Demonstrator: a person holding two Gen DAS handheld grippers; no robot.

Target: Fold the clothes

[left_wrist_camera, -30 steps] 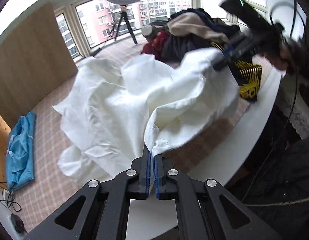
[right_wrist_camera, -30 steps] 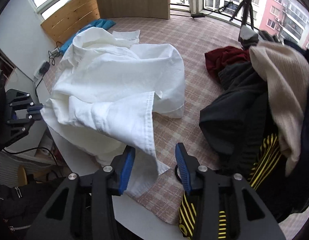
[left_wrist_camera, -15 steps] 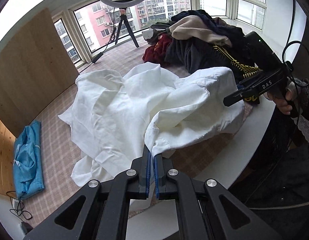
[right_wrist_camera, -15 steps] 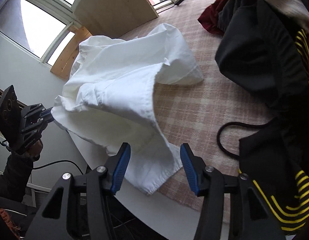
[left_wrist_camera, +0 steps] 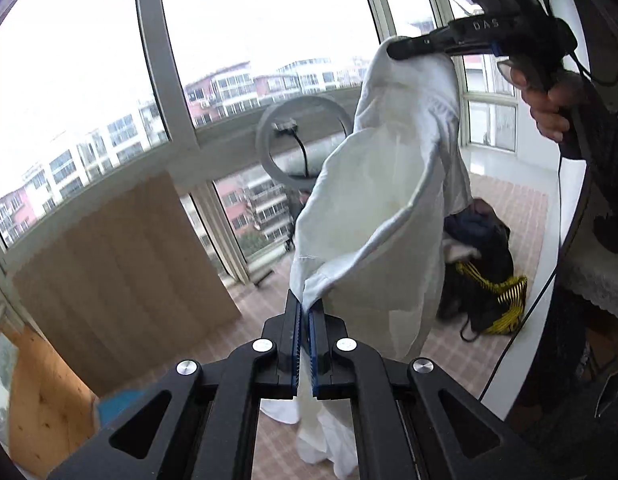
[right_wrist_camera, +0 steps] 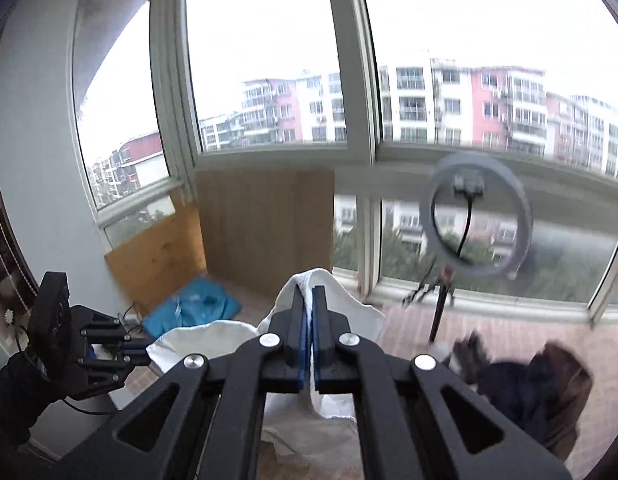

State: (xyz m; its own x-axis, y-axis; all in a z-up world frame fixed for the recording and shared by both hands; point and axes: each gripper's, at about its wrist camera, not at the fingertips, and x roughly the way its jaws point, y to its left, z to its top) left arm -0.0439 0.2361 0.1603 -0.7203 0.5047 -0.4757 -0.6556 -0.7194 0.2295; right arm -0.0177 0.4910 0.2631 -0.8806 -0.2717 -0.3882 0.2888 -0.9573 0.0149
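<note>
A white shirt (left_wrist_camera: 385,220) hangs in the air between both grippers, its lower part trailing toward the checked cloth below. My left gripper (left_wrist_camera: 305,308) is shut on one edge of it. Higher up at the right, my right gripper (left_wrist_camera: 393,50) pinches another part, held by a hand (left_wrist_camera: 549,108). In the right wrist view the right gripper (right_wrist_camera: 308,294) is shut on a fold of the white shirt (right_wrist_camera: 329,308), and the left gripper (right_wrist_camera: 143,350) grips the cloth at the lower left.
A pile of dark clothes (left_wrist_camera: 481,272) with a yellow-striped piece lies on the checked tablecloth (left_wrist_camera: 505,208). A blue garment (right_wrist_camera: 193,308) lies near wooden boards. A ring light (right_wrist_camera: 475,220) on a tripod stands by the windows.
The right gripper has shut on the white shirt. Both grippers have risen, lifting the shirt off the table so that it hangs between them.
</note>
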